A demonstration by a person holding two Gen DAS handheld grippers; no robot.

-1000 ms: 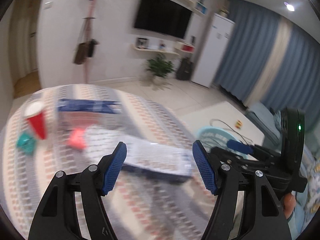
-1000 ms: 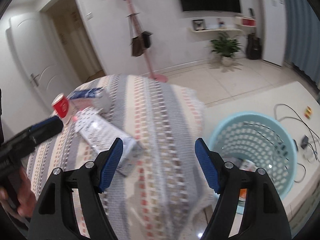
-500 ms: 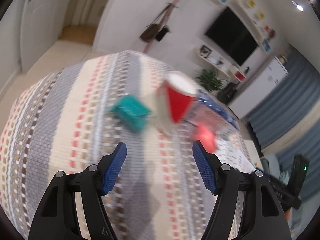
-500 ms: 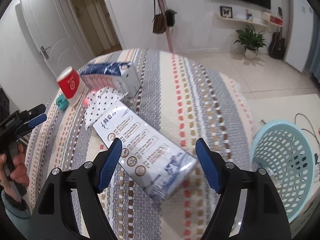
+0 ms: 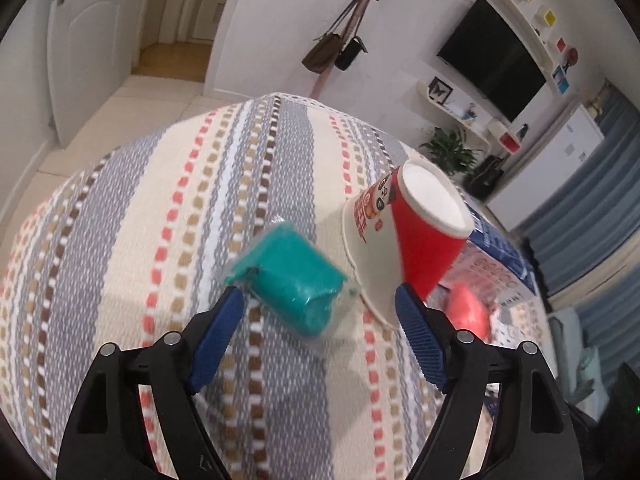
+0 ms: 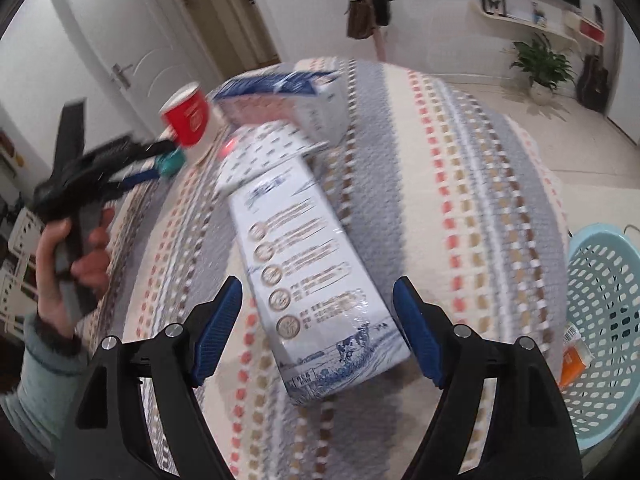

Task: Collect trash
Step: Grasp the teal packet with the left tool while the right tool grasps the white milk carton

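Woven striped tablecloth (image 5: 132, 240), coarse weave, grey and cream bands with red and brown dashes – trash mostly uncollected. Teal wrapped packet (image 5: 294, 280), soft and crinkly, just beyond left gripper (image 5: 318, 300), jaws apart, nothing held. Red paper cup (image 5: 416, 236), conical, upright at far right. Long white milk carton (image 6: 312, 276), glossy, flat between fingers of right gripper (image 6: 318, 300), spread wide, not clamped. Blue carton (image 6: 288, 100) far. Pale blue lattice basket (image 6: 604, 320) right, off table – one orange item (image 6: 572, 360) inside
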